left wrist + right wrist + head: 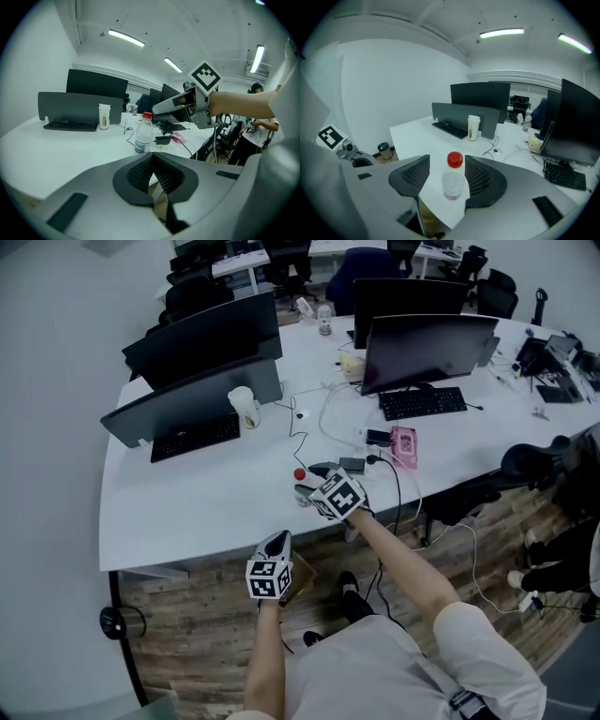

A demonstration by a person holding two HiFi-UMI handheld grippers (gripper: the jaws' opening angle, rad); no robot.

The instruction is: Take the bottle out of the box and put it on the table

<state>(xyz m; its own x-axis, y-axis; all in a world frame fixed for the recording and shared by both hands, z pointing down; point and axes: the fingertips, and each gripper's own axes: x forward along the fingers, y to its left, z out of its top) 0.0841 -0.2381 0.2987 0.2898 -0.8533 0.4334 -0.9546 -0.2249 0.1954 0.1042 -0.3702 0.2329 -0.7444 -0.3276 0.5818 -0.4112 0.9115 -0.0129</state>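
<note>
Right gripper view shows the bottle (453, 183) upright on the table (417, 136) between the spread jaws of the right gripper (446, 173), untouched, so only backing away seems left, while the left gripper (153, 176), pressed together and empty, hangs beside the box (302, 579).

My white table (216, 493) bears the bottle (300, 478) upright near its front edge. From the bottle, a black keyboard (195, 437) lies at ten o'clock, a pale cup (246, 409) at eleven, a second keyboard (422, 402) and a pink object (404, 446) at two.
</note>
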